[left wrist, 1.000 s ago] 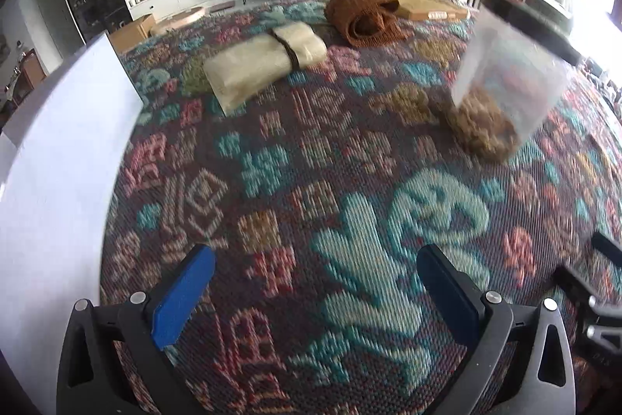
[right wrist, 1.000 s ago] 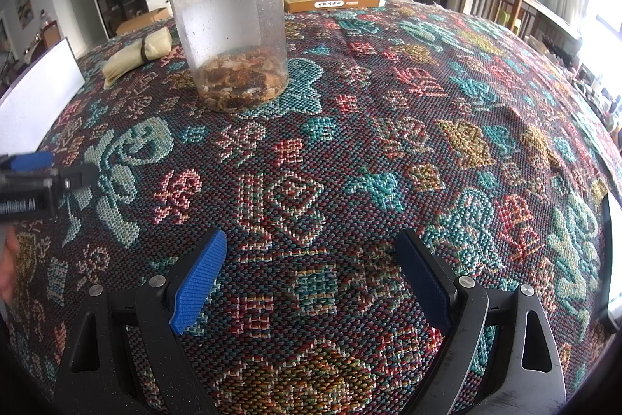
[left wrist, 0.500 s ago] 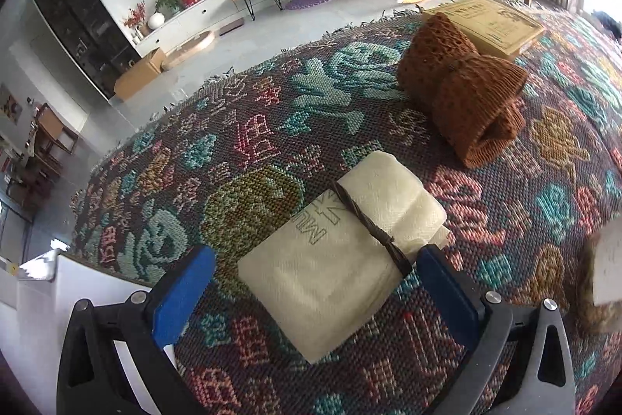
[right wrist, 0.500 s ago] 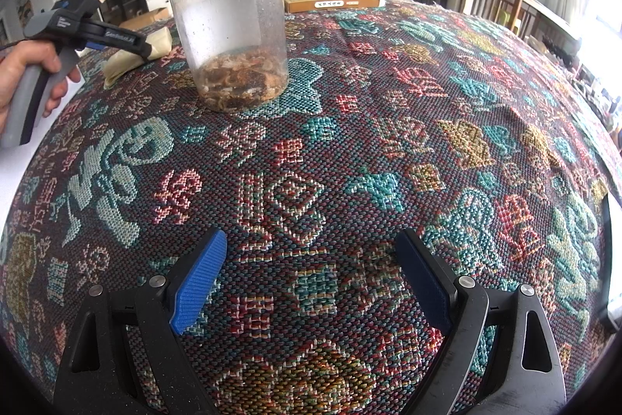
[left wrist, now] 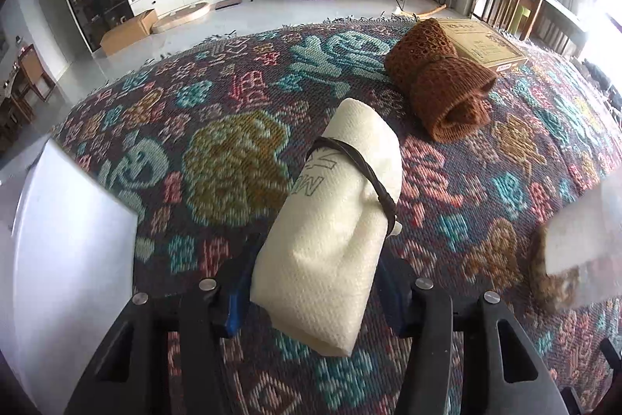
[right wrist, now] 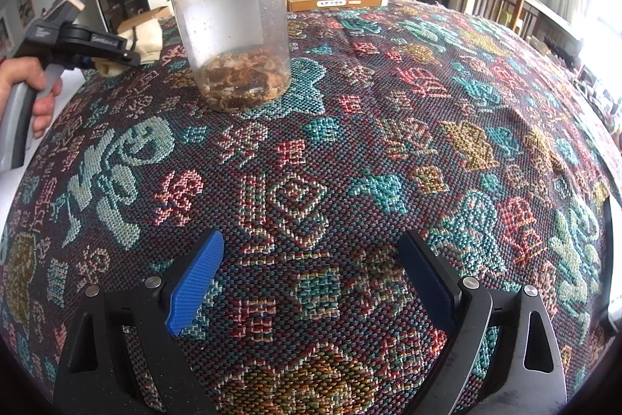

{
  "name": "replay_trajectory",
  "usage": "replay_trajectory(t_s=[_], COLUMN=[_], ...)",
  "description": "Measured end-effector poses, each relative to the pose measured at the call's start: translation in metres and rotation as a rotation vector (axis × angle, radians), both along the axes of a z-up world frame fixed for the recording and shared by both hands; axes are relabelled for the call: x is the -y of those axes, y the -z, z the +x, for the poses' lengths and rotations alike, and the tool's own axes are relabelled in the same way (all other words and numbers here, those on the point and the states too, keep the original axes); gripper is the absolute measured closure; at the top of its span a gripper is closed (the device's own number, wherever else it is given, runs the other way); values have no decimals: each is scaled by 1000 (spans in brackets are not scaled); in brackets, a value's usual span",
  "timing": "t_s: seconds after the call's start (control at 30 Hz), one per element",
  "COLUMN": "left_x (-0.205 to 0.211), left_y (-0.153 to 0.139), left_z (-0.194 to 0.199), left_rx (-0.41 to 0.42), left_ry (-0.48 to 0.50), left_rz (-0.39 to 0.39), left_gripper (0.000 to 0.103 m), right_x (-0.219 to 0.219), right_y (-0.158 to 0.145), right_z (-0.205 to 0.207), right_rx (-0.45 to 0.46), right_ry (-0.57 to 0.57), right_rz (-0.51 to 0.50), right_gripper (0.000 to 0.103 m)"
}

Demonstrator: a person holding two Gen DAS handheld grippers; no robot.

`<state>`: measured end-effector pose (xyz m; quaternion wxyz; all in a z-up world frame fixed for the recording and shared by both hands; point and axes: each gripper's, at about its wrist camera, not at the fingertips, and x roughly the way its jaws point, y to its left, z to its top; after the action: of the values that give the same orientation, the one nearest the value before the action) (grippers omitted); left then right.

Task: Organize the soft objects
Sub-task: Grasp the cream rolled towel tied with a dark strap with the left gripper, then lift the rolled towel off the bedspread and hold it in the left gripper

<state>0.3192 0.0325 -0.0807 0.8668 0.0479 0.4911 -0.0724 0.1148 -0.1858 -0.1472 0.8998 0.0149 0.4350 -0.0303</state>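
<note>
Jaws of the left gripper (left wrist: 317, 282) have just been closing and now clench the near end of the cream towel (left wrist: 338, 220), one blue pad on each side, the cloth bulging between them. The towel is a soft roll bound by a dark band (left wrist: 365, 174); its far end points away from the camera toward the tabletop's far edge, and whether that end rests on the cloth or is lifted cannot be told. In the right wrist view the same gripper (right wrist: 116, 55) shows at the far left, held by a hand (right wrist: 35, 88), with the towel (right wrist: 149, 37) pale behind it.

Right gripper (right wrist: 311, 279) hovers with jaws released wide, nothing between the ribbed blue pads (right wrist: 194, 279), only patterned cloth below.

Beyond the towel and apart from it lies a brown roll (left wrist: 439, 80) of open, net-like knit, just beside a flat cardboard box (left wrist: 482, 41) near the far edge. A clear plastic jar (right wrist: 231, 30) with a black lid stands upright, brownish bits filling its bottom; in the left view it sits blurred at the right edge. A white panel (left wrist: 66, 259) stands along the left side. The tabletop (right wrist: 388, 127) wears a coarse woven cover with teal, pink and ochre motifs, and wide open room stretches right of the jar and in front of the right gripper.
</note>
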Motion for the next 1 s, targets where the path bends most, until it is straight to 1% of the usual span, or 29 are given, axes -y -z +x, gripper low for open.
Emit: replay_trajectory(t_s=[0.1, 0.2, 0.27, 0.33, 0.37, 0.43, 0.5, 0.57, 0.6, 0.67, 0.7, 0.73, 0.77, 0.8, 1.0], left_x=[-5, -9, -13, -18, -20, -18, -18, -17, -16, -14, -13, -14, -16, -18, -17], left_y=[-9, -16, -15, -10, -6, 6, 13, 17, 19, 25, 28, 29, 29, 30, 30], left_z=[-57, -114, -147, -171, -180, -185, -186, -183, -182, -177, -176, -177, -177, -176, -174], left_rx=[0, -5, -13, -28, -35, -35, -15, 17, 27, 30, 46, 69, 82, 80, 81], left_ry=[-21, -29, -33, -45, -53, -61, -69, -80, -79, -71, -67, -72, -73, -78, -78], left_rz=[-47, -79, -93, -94, -89, -89, -88, -56, -41, -13, -8, -3, -20, -31, -30], left_gripper=[49, 49, 49, 48, 46, 38, 23, 13, 10, 7, 1, 0, 0, 0, 0], right_x=[0, 0, 0, 0, 0, 0, 0, 0, 0, 0, 1, 1, 1, 1, 1], right_y=[0, 0, 0, 0, 0, 0, 0, 0, 0, 0, 0, 0, 0, 0, 0], right_z=[0, 0, 0, 0, 0, 0, 0, 0, 0, 0, 0, 0, 0, 0, 0], right_rx=[0, 0, 0, 0, 0, 0, 0, 0, 0, 0, 0, 0, 0, 0, 0], right_ry=[0, 0, 0, 0, 0, 0, 0, 0, 0, 0, 0, 0, 0, 0, 0], right_rz=[1, 0, 0, 0, 0, 0, 0, 1, 1, 0, 0, 0, 0, 0, 0], right_gripper=[9, 9, 9, 9, 9, 9, 9, 9, 9, 9, 9, 9, 9, 9, 9])
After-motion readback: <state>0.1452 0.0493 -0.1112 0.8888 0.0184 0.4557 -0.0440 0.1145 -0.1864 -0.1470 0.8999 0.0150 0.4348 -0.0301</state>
